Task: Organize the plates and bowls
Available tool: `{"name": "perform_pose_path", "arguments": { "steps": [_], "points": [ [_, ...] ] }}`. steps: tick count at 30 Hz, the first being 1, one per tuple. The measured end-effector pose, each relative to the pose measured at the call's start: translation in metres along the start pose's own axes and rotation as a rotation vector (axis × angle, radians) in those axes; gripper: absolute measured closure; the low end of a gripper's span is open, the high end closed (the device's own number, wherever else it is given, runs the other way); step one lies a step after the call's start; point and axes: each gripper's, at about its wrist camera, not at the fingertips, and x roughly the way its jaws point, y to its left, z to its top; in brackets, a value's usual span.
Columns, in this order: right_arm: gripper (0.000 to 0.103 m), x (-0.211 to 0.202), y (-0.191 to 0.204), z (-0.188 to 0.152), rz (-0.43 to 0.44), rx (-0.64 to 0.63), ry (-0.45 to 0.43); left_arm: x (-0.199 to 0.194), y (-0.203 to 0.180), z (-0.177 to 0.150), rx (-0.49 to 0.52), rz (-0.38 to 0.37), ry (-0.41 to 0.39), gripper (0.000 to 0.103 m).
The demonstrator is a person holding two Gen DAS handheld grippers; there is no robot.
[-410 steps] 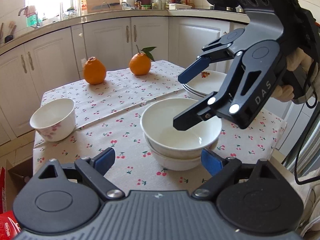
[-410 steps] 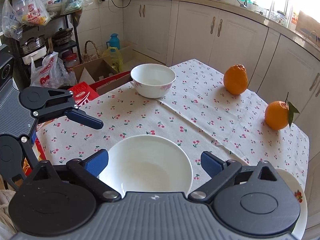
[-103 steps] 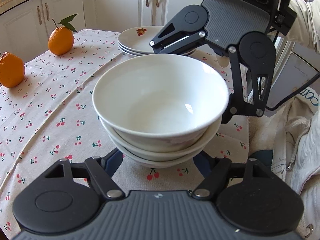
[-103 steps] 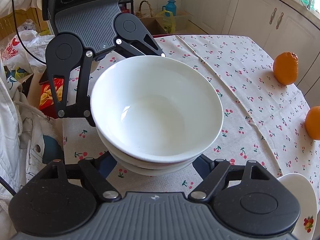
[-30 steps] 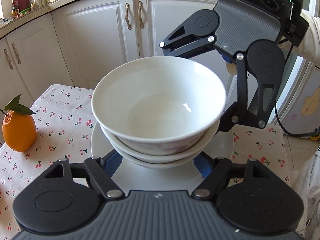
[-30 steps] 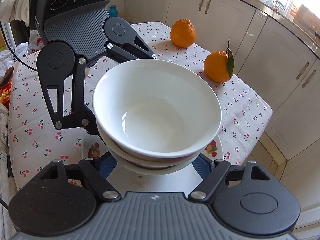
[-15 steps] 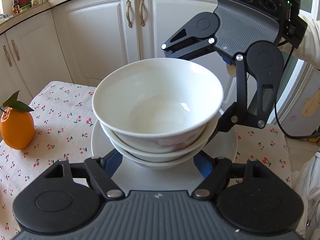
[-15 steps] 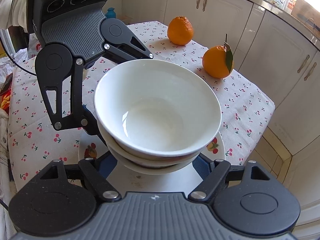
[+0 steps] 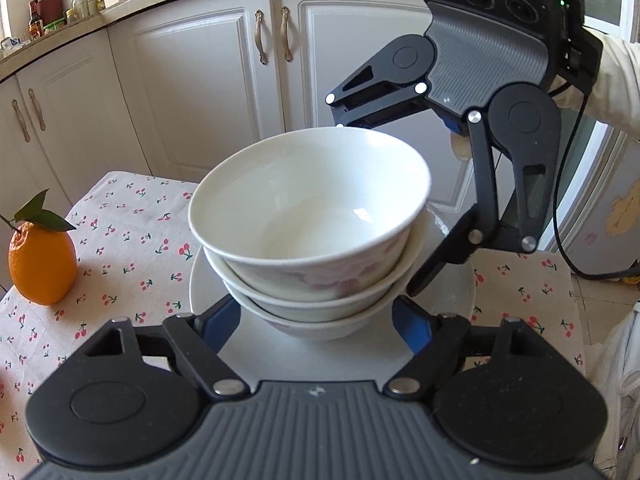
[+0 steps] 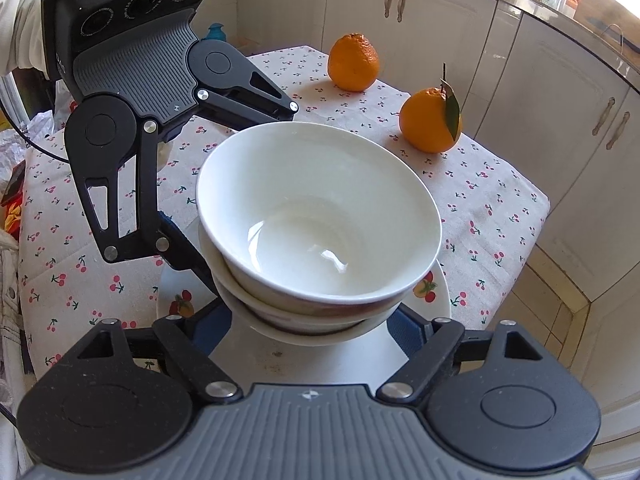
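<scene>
Stacked bowls point(image 9: 308, 240) hide the plate's point(image 9: 320, 356) centre and the right gripper's point(image 9: 376, 208) fingertips

Black tongs point(image 9: 316, 324), blue pads, silver screws, white sleeve point(image 9: 612, 80)

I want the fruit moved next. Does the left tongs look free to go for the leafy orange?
Probably yes: the left tongs are opening off the bowls, and bare cloth lies toward the leafy orange.
</scene>
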Motion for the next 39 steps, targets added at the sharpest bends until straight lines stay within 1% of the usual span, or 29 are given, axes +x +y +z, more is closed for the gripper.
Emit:
{"name": "perform_pose_path", "arguments": {
  "steps": [1, 4, 7, 9, 12, 14, 16, 18, 19, 20, 23, 24, 25, 28, 29, 31, 36, 39],
  "points": [
    [0.000, -0.002, 0.001, 0.000, -0.004, 0.000, -0.011, -0.002, 0.000, 0.000, 0.001, 0.008, -0.003, 0.009],
    [0.000, -0.009, 0.006, -0.001, -0.029, 0.008, -0.028, -0.012, -0.005, -0.004, 0.006, 0.043, -0.016, 0.008],
    [0.000, -0.015, 0.013, -0.002, -0.065, 0.035, -0.028, -0.026, -0.011, -0.009, -0.010, 0.113, -0.053, 0.005],
    [0.000, -0.021, 0.022, -0.002, -0.110, 0.047, -0.029, -0.037, -0.015, -0.013, -0.035, 0.156, -0.089, 0.002],
    [0.000, -0.027, 0.035, -0.002, -0.207, 0.099, -0.006, -0.055, -0.024, -0.021, -0.088, 0.230, -0.152, 0.000],
    [0.000, -0.033, 0.045, -0.002, -0.257, 0.146, -0.007, -0.064, -0.031, -0.028, -0.128, 0.280, -0.169, 0.001],
    [0.000, -0.037, 0.056, -0.002, -0.318, 0.210, -0.018, -0.070, -0.041, -0.034, -0.159, 0.342, -0.177, 0.000],
    [0.000, -0.038, 0.067, -0.003, -0.395, 0.297, -0.021, -0.075, -0.053, -0.039, -0.187, 0.404, -0.162, 0.000],
    [0.000, -0.038, 0.072, -0.004, -0.425, 0.346, -0.026, -0.078, -0.059, -0.042, -0.193, 0.419, -0.168, 0.000],
    [0.000, -0.037, 0.076, -0.005, -0.447, 0.398, -0.032, -0.082, -0.067, -0.045, -0.205, 0.436, -0.180, 0.000],
    [0.000, -0.033, 0.090, -0.012, -0.491, 0.584, -0.052, -0.090, -0.087, -0.049, -0.270, 0.531, -0.177, 0.000],
    [0.000, -0.031, 0.096, -0.014, -0.512, 0.643, -0.054, -0.094, -0.093, -0.051, -0.308, 0.569, -0.168, 0.001],
    [0.000, -0.029, 0.102, -0.016, -0.539, 0.685, -0.054, -0.097, -0.096, -0.052, -0.353, 0.590, -0.163, 0.001],
    [0.000, -0.027, 0.120, -0.018, -0.623, 0.738, -0.025, -0.107, -0.099, -0.056, -0.502, 0.584, -0.144, 0.001],
    [0.000, -0.028, 0.128, -0.017, -0.650, 0.738, -0.010, -0.110, -0.100, -0.059, -0.538, 0.576, -0.141, 0.001],
    [0.000, -0.038, 0.141, -0.015, -0.696, 0.743, -0.025, -0.118, -0.103, -0.061, -0.587, 0.578, -0.150, 0.001],
    [0.000, -0.069, 0.165, -0.003, -0.745, 0.749, -0.117, -0.135, -0.116, -0.054, -0.614, 0.650, -0.167, 0.001],
    [0.000, -0.080, 0.173, 0.004, -0.761, 0.739, -0.152, -0.144, -0.119, -0.051, -0.631, 0.678, -0.190, 0.001]
  ]
}}
